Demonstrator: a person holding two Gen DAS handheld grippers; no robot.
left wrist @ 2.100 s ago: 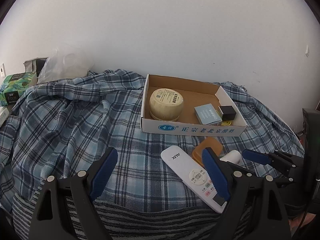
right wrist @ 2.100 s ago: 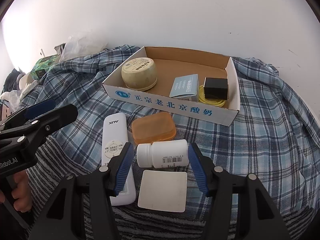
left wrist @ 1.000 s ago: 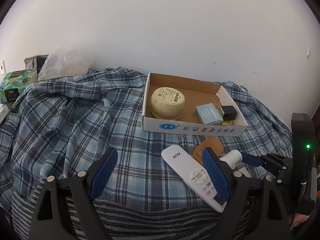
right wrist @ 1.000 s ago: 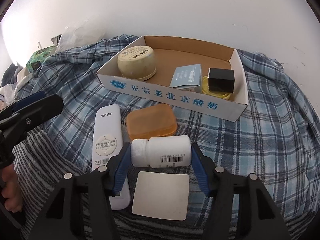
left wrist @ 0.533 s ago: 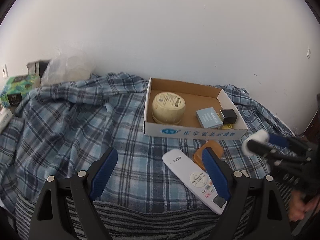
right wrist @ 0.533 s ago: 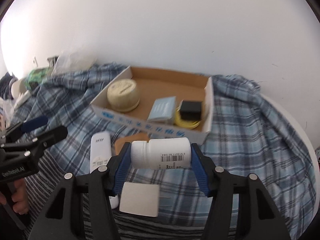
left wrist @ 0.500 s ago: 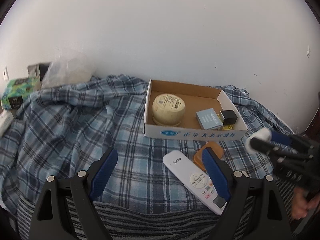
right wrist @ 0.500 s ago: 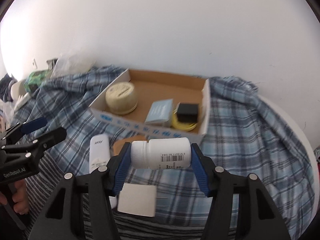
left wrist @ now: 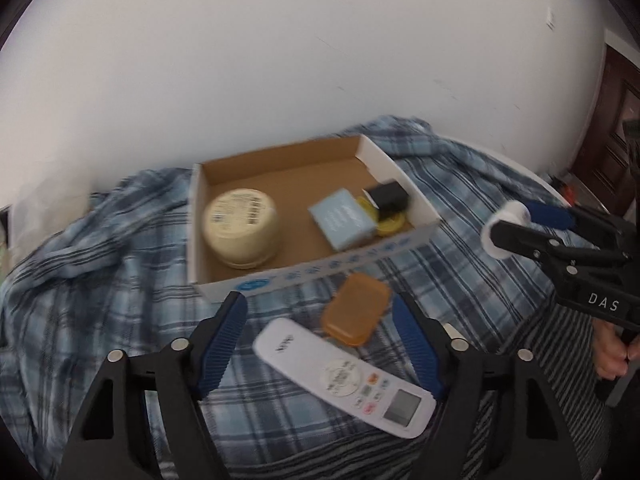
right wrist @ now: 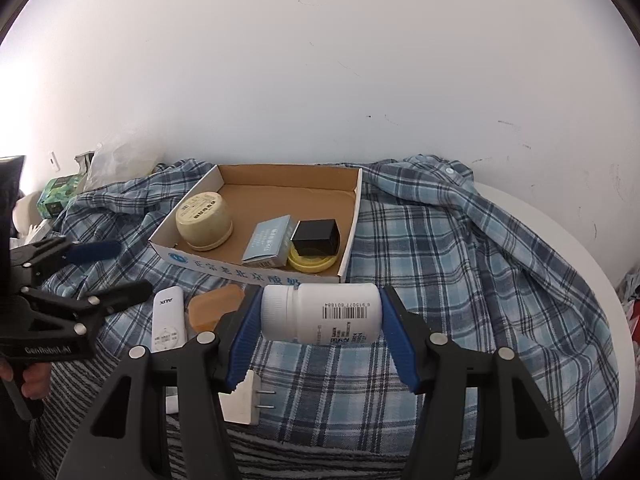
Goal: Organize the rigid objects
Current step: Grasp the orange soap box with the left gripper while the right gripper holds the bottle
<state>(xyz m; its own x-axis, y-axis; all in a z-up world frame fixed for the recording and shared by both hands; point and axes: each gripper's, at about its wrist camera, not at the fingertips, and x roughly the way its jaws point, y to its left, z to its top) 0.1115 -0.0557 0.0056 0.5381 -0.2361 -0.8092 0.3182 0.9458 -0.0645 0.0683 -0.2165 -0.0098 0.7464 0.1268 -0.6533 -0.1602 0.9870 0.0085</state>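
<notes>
Left view, my left gripper (left wrist: 320, 344): jaws closing, nothing pinched; remote (left wrist: 344, 376) lies between them, just before the box (left wrist: 320, 276).
Left view, orange case (left wrist: 356, 312): touching remote, before box.
Right view, my right gripper (right wrist: 320, 332): pinching bottle (right wrist: 320, 312) sideways, raised before box (right wrist: 256, 276).

- A white bottle (right wrist: 320, 312) with a black barcode is seen.
- An orange case (left wrist: 355, 314) is seen.
- Blue-and-white plaid is shown on the cloth (right wrist: 460, 264).
- A brown-lined box (right wrist: 280, 200) is seen.
</notes>
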